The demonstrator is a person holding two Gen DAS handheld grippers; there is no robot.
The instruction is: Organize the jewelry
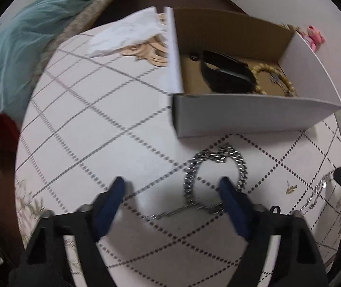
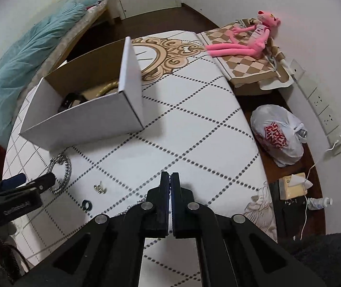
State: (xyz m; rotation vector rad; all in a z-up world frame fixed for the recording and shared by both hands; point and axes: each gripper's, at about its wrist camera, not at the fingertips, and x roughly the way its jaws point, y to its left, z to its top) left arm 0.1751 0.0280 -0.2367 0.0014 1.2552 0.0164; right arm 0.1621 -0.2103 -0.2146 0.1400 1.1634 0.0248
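An open white cardboard box (image 1: 242, 117) stands on the white table (image 1: 94, 119); it also shows in the right wrist view (image 2: 86, 122). Inside lie a black item (image 1: 228, 74) and a gold bead bracelet (image 1: 278, 79). A thick silver chain (image 1: 216, 165) lies looped in front of the box, also in the right wrist view (image 2: 63, 165). My left gripper (image 1: 173, 186) is open just above the table, its right finger over the chain's loop. A small gold earring (image 1: 291, 188) and a thin silver chain (image 1: 314, 196) lie to the right. My right gripper (image 2: 169, 177) is shut, with a thin silver chain (image 2: 134, 205) showing just beside its fingers.
A small black ring (image 2: 87, 204) and small metal pieces (image 2: 100, 187) lie on the table. A pink plush toy (image 2: 247, 40) sits on a checkered stand. A white plastic bag (image 2: 278, 136) is on the floor to the right. A bed with a teal blanket (image 1: 15, 47) is at the left.
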